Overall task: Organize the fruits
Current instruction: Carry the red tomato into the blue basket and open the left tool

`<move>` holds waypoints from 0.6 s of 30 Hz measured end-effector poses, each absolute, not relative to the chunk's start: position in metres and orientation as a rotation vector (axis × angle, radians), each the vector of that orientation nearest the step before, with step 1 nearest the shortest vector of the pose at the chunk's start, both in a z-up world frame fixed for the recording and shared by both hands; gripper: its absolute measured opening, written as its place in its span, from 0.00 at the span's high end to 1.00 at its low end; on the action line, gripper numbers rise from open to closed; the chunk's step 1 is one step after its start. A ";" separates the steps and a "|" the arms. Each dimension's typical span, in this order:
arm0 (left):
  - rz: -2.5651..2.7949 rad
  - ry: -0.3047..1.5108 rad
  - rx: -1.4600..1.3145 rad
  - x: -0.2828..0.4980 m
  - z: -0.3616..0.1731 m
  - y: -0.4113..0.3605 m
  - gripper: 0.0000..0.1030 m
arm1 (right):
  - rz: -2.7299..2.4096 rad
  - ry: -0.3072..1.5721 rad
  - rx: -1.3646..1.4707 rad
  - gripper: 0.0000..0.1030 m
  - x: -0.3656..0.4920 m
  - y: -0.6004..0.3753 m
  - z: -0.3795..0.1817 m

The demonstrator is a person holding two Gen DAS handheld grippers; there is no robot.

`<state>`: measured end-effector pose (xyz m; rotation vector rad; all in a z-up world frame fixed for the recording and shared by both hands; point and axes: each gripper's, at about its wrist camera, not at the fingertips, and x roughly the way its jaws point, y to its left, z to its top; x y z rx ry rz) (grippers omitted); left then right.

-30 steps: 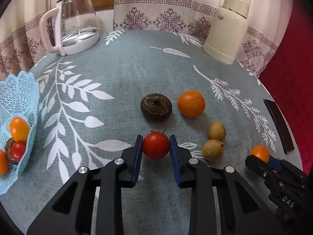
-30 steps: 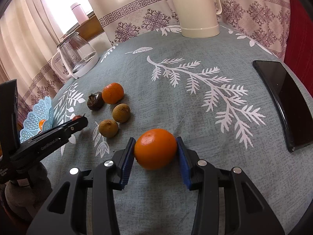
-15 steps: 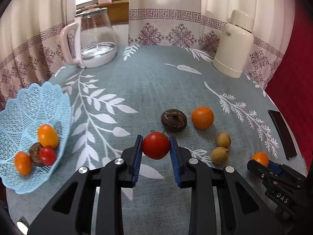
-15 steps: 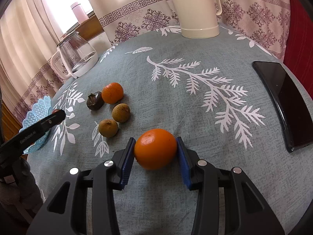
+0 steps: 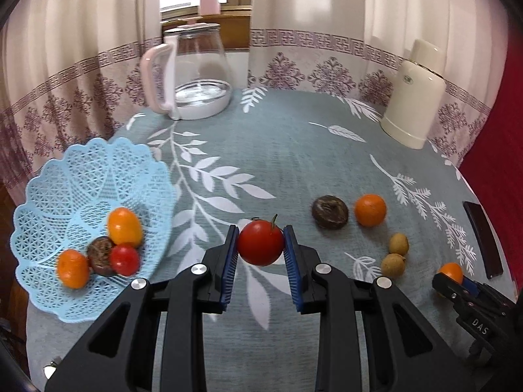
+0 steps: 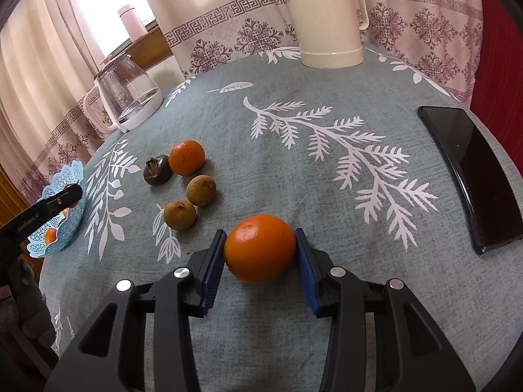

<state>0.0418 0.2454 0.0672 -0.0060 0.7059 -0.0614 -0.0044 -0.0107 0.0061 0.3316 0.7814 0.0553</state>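
My left gripper is shut on a red tomato, held above the cloth just right of the light blue lattice basket. The basket holds several fruits, among them a small tomato. My right gripper is shut on an orange low over the table near its front edge. On the cloth lie another orange, a dark brown fruit and two small tan fruits. The left gripper's tip shows over the basket in the right wrist view.
A glass kettle stands at the back left and a cream thermos jug at the back right. A black phone lies near the right edge. Curtains hang behind the round table.
My left gripper has lifted the tomato and carried it left toward the basket, which now fills more of its view. The right gripper and its orange have stayed put.
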 end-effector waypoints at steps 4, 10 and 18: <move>-0.035 0.694 -0.019 0.040 0.071 0.257 0.73 | 0.051 0.775 0.325 0.59 -0.005 -0.010 0.007; 0.014 0.679 -0.039 0.039 0.074 0.277 0.73 | 0.044 0.770 0.319 0.59 -0.007 -0.009 0.008; 0.081 0.664 -0.071 0.038 0.077 0.307 0.73 | 0.037 0.769 0.310 0.59 -0.007 -0.008 0.009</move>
